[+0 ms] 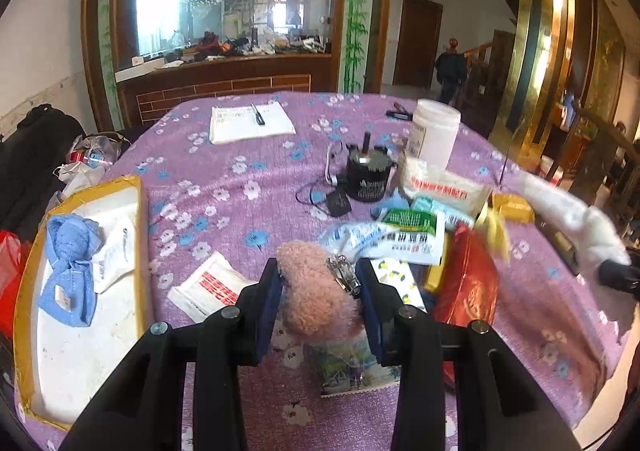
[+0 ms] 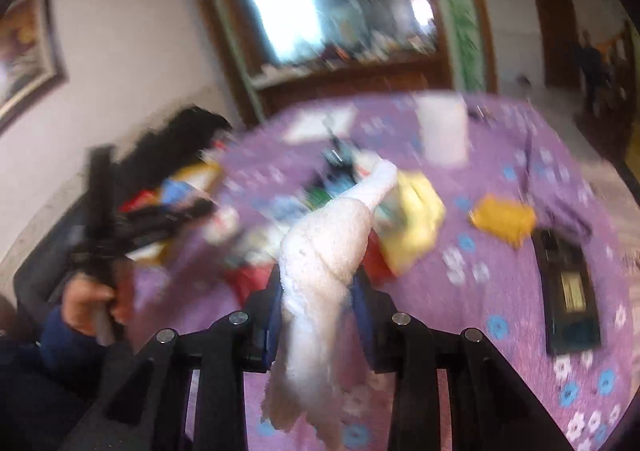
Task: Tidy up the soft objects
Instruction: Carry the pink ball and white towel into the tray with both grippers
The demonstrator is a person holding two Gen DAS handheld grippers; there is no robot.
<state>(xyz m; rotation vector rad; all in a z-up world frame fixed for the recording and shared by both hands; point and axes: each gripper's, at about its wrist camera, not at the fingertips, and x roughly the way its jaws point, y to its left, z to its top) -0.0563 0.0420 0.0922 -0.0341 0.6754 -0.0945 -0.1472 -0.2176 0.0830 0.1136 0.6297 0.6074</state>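
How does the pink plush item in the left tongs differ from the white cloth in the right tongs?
The pink plush item is compact and rounded, with a metal clip at its side; the white cloth is long and limp, and it hangs below the right tongs. The plush is pink and fuzzy; the cloth is white and looks like towel fabric. Both are soft, and both are clamped, the plush by the left tongs.

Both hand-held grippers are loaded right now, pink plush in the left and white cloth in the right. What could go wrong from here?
The pink plush carries a metal clip beside the left hand-held gripper's pad; it may snag or slip. The white cloth hangs loose from the right hand-held gripper and could drag packets off the table. The right wrist view is blurred, so aiming is uncertain.
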